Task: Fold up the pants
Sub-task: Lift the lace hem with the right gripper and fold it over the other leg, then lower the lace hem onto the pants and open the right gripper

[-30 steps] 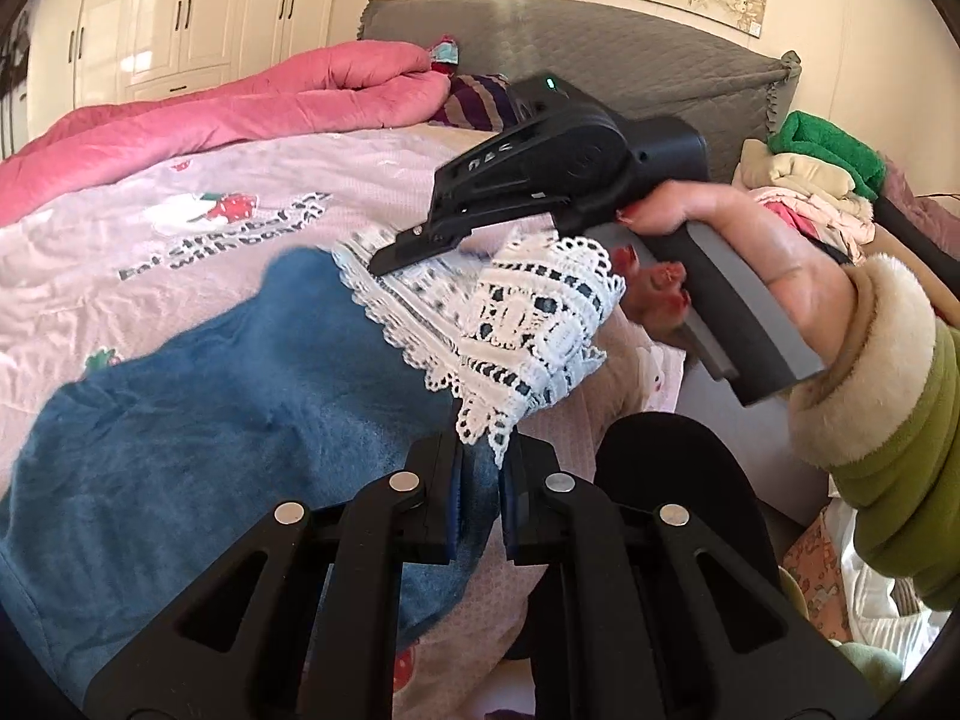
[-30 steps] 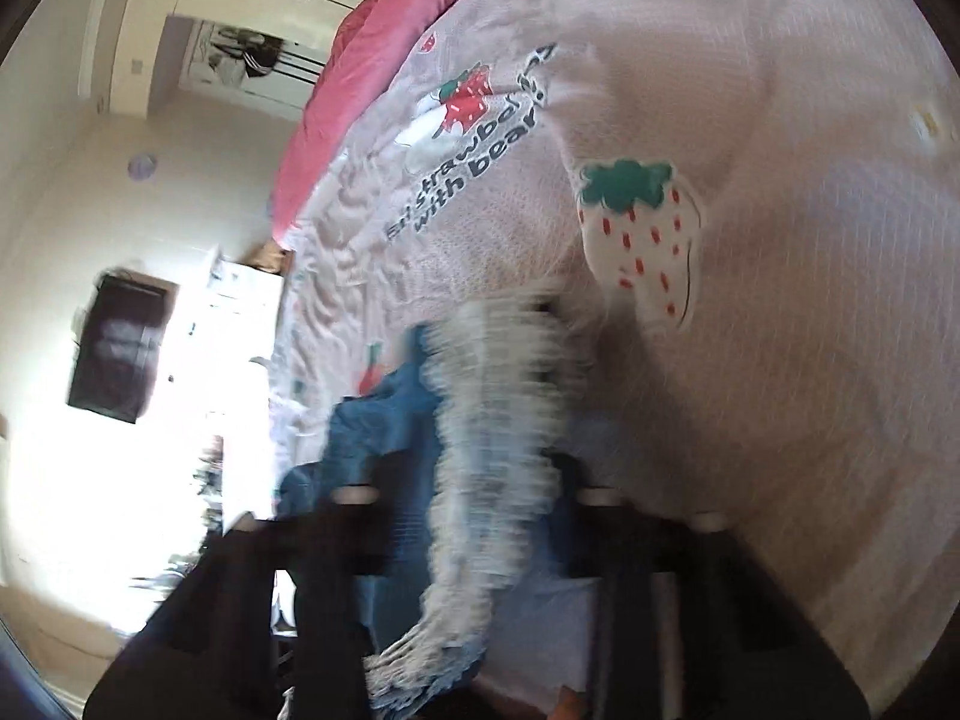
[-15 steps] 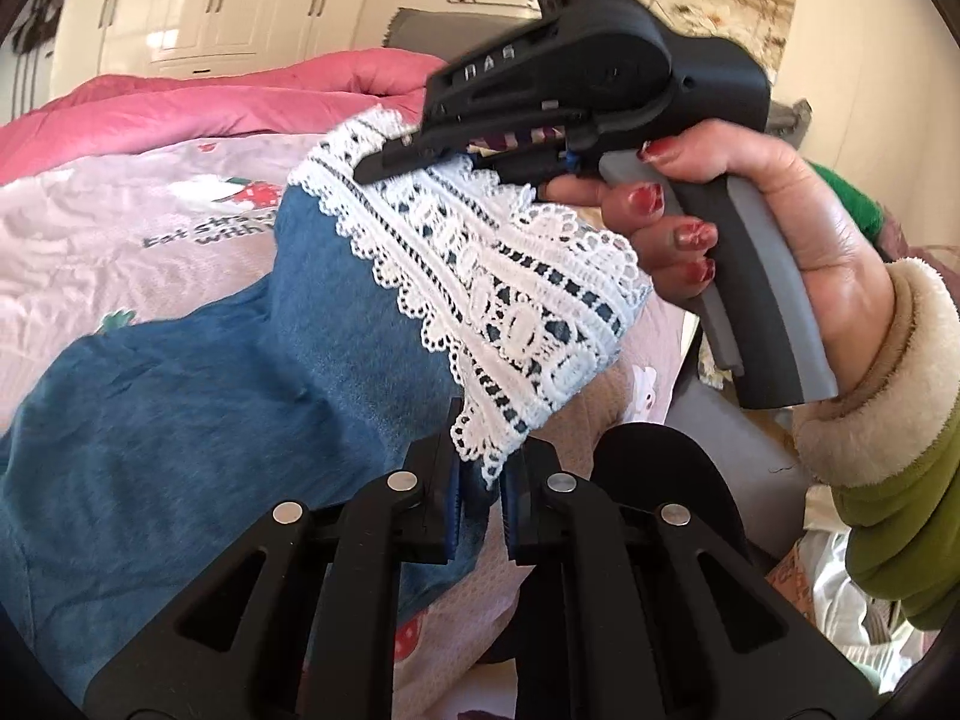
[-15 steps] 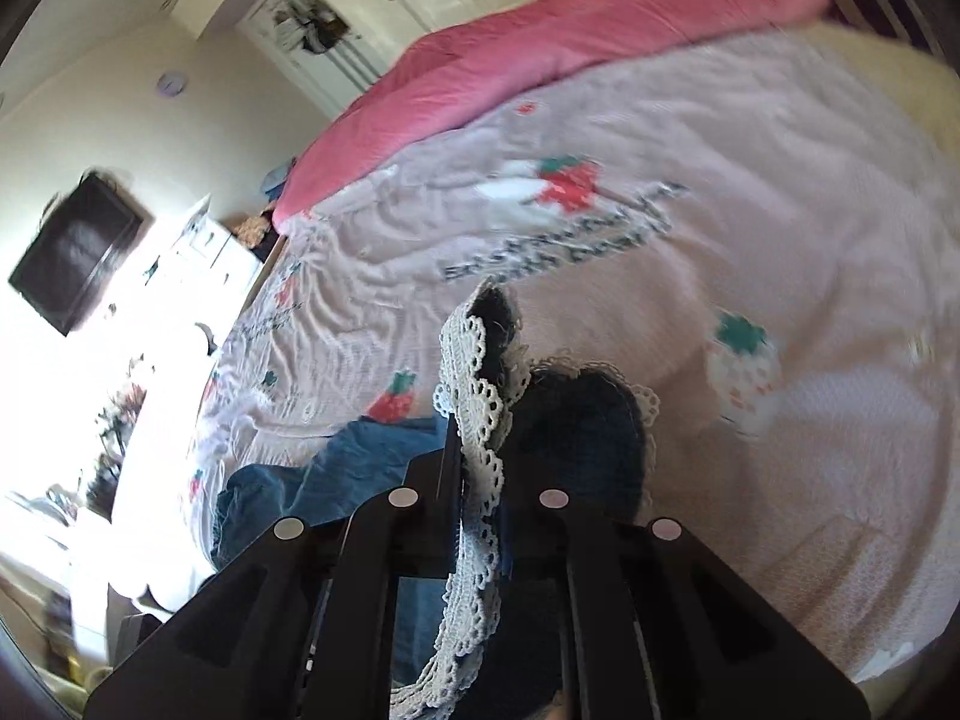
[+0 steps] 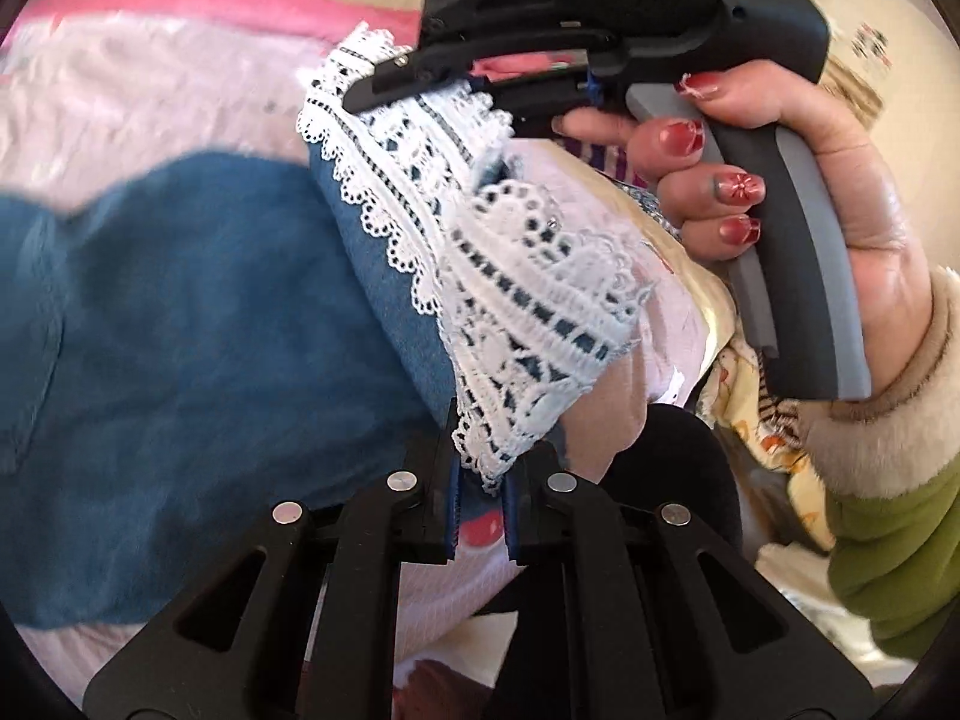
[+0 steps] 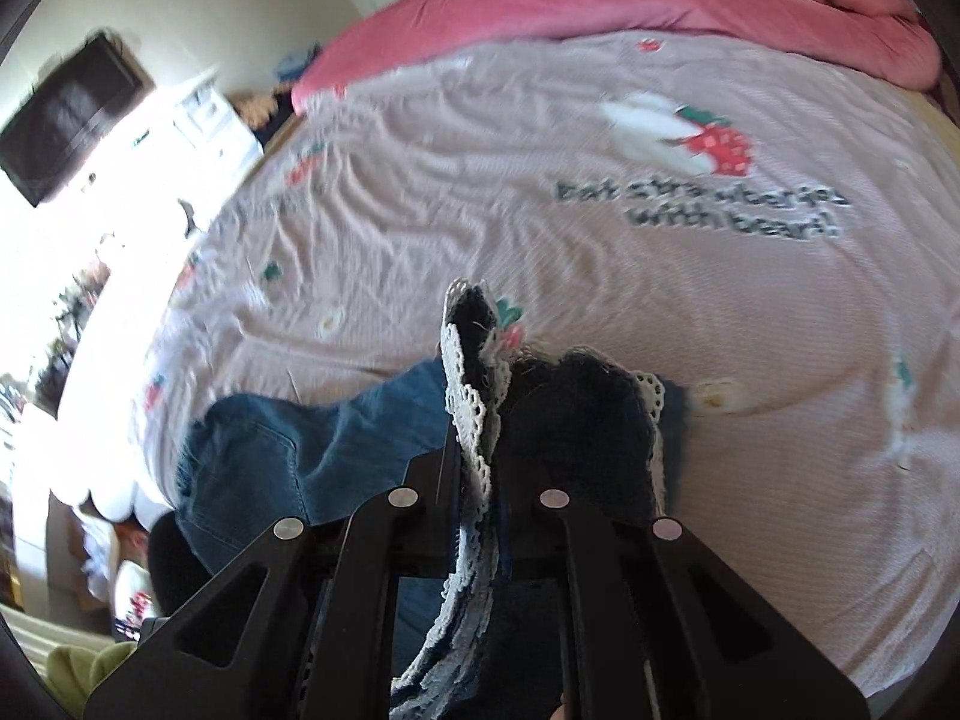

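Observation:
Blue denim pants (image 5: 180, 300) with a white lace hem (image 5: 528, 300) lie partly on the bed. My left gripper (image 5: 483, 480) is shut on the lower corner of the lace hem. The right gripper (image 5: 384, 81), held by a hand (image 5: 840, 180) with red nails, pinches the upper corner, so the hem hangs stretched between the two. In the right wrist view the right gripper (image 6: 483, 462) has the lace hem (image 6: 474, 420) between its fingers; its jaws are opening slightly, with the pads still on the lace. The rest of the pants (image 6: 288, 456) trails down-left onto the sheet.
A pink strawberry-print sheet (image 6: 600, 300) covers the bed. A rolled pink duvet (image 6: 660, 0) lies along its far side. A dark screen (image 6: 66, 120) hangs on the wall at left. A black round object (image 5: 678, 468) sits by the bed's edge, under the hem.
Both grippers moved across the bed with the hem. The right gripper rose and came nearer the left camera. The right wrist view rolled until the bed looks level.

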